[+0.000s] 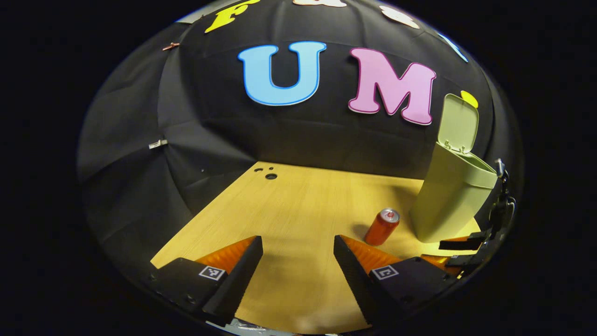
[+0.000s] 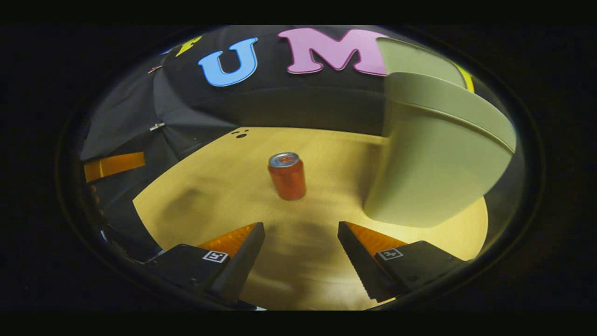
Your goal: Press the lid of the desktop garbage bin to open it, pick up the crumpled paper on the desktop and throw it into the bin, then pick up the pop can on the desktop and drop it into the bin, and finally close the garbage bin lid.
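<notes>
- Reaching for pop can [image 2: 287, 176], upright at my right tool's [image 2: 301, 249] 12 o'clock; both tools gaping, empty.
- Bin [image 2: 438, 154] lid up at 2 o'clock; next I judge: advance, straddle, clamp.

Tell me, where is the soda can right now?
The pop can stands upright on the wooden table, just left of the open bin, ahead of the right gripper.

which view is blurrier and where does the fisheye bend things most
The right gripper view is softer: the desktop near the right hand-held gripper smears and the bin looms soft-edged, though the pop can stays fairly crisp. The left gripper view is sharper, but the bin and its raised lid lean inward at the right rim.
</notes>
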Demonstrator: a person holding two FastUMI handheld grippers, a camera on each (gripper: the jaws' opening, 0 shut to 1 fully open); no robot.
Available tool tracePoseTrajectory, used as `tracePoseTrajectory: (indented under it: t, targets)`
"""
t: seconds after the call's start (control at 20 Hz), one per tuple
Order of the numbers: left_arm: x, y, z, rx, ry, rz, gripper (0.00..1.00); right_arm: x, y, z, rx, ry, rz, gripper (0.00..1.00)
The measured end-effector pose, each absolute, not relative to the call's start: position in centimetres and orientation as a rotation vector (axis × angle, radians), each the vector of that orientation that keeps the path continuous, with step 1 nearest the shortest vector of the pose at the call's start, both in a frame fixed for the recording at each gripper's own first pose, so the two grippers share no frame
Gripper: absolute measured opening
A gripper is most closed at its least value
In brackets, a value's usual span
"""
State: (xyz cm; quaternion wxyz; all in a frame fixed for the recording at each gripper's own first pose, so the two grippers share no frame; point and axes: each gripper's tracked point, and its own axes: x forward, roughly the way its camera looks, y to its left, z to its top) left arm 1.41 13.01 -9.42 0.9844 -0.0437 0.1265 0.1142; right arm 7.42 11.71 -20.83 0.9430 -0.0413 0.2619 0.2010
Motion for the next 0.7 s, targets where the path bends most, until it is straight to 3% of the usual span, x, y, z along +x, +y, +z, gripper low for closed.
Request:
tracePoseTrajectory:
  t: [0.7]
  targets:
    - [-1.0, 16.7, -14.8, -0.124, 0.381, 0.3, 0.98, 18.5, 17.3, -23.8, -0.084, 0.548, 0.339, 0.99]
